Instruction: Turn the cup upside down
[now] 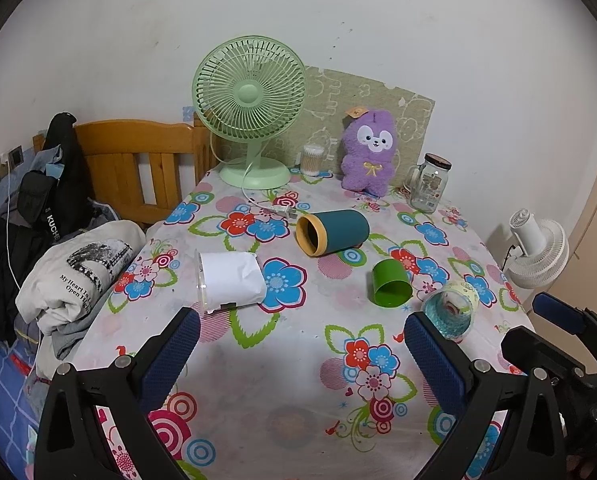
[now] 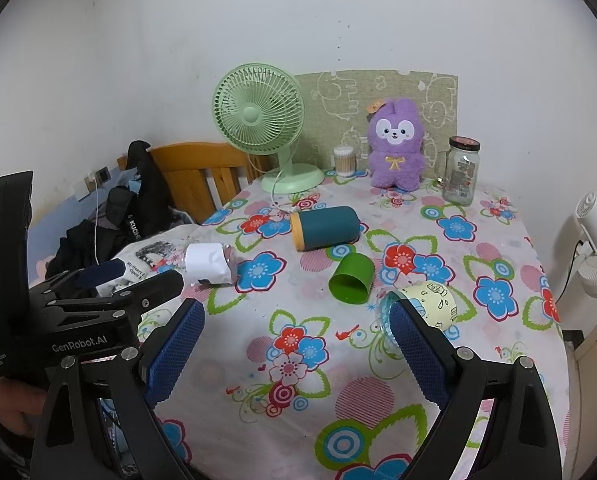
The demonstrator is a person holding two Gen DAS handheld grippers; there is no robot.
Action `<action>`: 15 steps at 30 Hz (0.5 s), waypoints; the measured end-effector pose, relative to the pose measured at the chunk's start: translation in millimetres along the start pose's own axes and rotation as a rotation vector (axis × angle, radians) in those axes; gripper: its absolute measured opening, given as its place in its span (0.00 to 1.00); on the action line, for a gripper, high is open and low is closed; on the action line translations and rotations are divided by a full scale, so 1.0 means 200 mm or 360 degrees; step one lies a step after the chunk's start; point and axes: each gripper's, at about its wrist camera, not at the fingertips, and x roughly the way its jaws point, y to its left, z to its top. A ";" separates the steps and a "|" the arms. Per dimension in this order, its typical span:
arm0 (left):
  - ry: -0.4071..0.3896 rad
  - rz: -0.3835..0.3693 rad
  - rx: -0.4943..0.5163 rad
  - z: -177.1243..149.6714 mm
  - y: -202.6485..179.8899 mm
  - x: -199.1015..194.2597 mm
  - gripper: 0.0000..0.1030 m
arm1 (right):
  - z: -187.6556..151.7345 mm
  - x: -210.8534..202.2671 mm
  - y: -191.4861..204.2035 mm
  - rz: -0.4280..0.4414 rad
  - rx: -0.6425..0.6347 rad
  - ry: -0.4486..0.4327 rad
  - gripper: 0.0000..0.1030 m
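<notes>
We count four cups lying on their sides in front of the green fan (image 1: 249, 92) (teal (image 1: 332, 233), green (image 1: 391, 283), paper-wrapped (image 1: 230, 285), patterned glass (image 1: 452, 313)); our left gripper (image 1: 300, 350) and right gripper (image 2: 298, 340) both hover spread, empty.

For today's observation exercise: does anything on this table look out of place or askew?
Yes. Four cups lie tipped on their sides on the floral tablecloth: the white paper-wrapped cup, the teal cup with a yellow rim, the green cup and the patterned cup. Nothing looks spilled. The glass jar stands upright.
</notes>
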 end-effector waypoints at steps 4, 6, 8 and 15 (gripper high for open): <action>0.0006 0.0005 -0.0001 -0.01 -0.01 0.01 1.00 | 0.00 0.00 0.00 -0.0001 0.0004 0.0001 0.93; 0.0005 0.0004 0.0000 -0.01 0.00 0.01 1.00 | 0.00 0.00 0.00 -0.0005 0.0004 0.0002 0.93; 0.0004 0.0005 -0.0001 -0.01 0.00 0.01 1.00 | -0.01 0.00 0.00 -0.0007 0.0005 0.0002 0.93; 0.0004 0.0006 -0.0003 -0.01 -0.01 0.01 1.00 | 0.00 0.01 -0.01 -0.0007 0.0006 -0.0001 0.93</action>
